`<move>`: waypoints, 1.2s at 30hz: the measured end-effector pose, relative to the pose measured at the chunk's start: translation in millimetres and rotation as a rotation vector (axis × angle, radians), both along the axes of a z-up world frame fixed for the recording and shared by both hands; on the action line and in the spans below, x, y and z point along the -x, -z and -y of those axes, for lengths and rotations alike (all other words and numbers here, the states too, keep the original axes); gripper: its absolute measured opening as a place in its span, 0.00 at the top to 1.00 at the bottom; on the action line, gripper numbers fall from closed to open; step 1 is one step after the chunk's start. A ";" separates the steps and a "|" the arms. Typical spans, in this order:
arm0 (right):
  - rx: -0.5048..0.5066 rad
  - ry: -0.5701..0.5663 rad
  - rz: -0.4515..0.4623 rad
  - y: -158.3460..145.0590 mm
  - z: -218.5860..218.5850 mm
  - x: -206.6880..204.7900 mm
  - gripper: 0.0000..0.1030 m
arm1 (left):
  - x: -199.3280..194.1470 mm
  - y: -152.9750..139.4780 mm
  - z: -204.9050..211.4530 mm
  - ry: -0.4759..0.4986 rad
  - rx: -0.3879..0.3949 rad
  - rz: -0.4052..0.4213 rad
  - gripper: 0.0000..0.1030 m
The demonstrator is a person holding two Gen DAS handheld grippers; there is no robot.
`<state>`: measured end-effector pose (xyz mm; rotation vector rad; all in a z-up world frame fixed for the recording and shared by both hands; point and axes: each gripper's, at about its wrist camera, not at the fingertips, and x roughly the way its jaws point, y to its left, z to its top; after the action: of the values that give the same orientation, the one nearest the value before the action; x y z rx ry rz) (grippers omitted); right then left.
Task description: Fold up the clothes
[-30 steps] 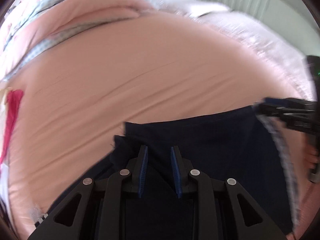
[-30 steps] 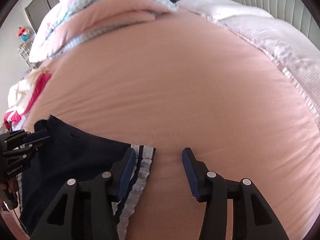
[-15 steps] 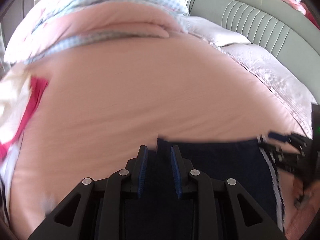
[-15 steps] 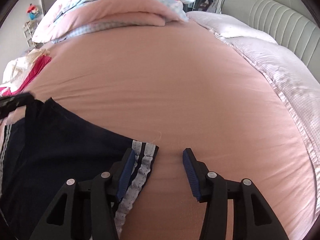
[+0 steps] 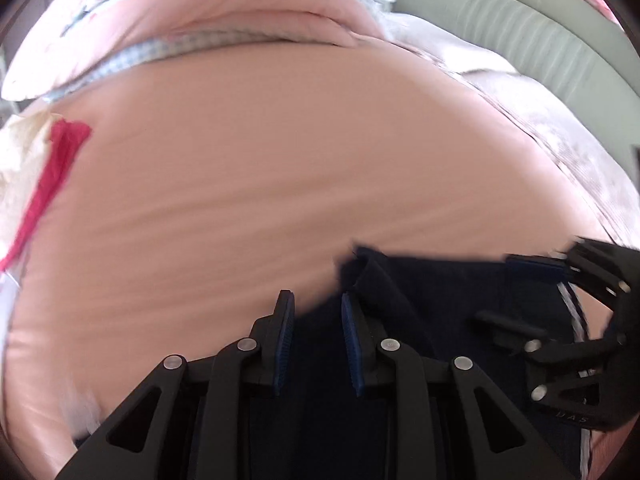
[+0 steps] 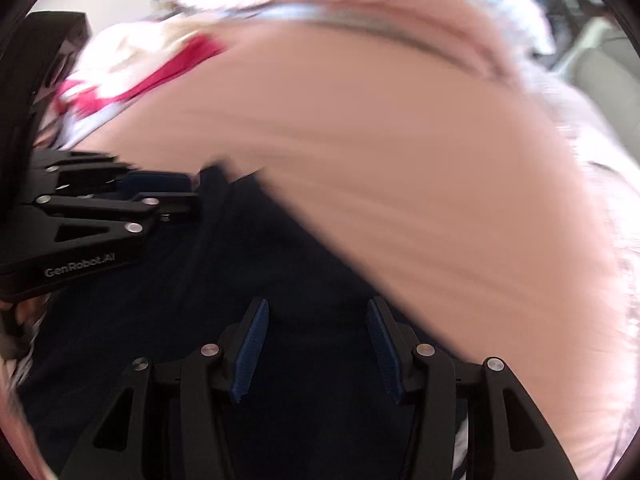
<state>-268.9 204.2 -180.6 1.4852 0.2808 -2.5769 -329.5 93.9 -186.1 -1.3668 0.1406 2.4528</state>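
Navy garment lies crosswise between both claws on pink bedsheet.

Pink bed sheet; navy garment, folded quilt lying on it.

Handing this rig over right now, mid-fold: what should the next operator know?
Left claw: jaws narrow, apparently pinching a corner of the navy garment.
Right claw: jaws wider apart over the garment's other side; blur hides whether it grips.
Garment: partly spread on the pink bedsheet; red-and-white clothes are heaped at the sheet's edge.
Done: no finished fold visible.
Left: fold it and set it aside.
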 end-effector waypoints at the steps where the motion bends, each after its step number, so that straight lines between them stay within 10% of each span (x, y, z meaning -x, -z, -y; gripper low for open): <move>1: -0.028 0.048 -0.020 -1.5 -2.1 -5.0 0.51 | -1.0 -4.6 5.4 -0.031 0.012 -0.006 0.79; 5: 0.081 0.096 -0.017 -17.1 -24.1 -16.1 0.51 | -33.8 -27.4 44.9 -0.103 -0.061 -0.022 0.79; 16: 0.147 -0.343 0.131 -23.7 83.3 11.1 0.48 | -89.9 -0.4 78.9 -0.193 0.018 -0.012 0.77; 22: 0.126 -0.252 0.041 -16.1 89.9 40.0 0.48 | -88.6 -7.6 101.5 -0.311 0.018 -0.031 0.77; 27: 0.317 -0.144 0.083 -35.5 62.5 33.8 0.48 | -116.1 -32.3 79.9 -0.208 -0.033 -0.092 0.76; 36: 0.203 -0.120 0.122 -60.1 2.4 -29.7 0.48 | -137.7 -27.8 25.1 0.030 -0.066 0.034 0.76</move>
<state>-239.2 201.8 -120.4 1.4947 0.0875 -2.3328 -191.8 68.8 -158.2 -1.3673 0.0710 2.3863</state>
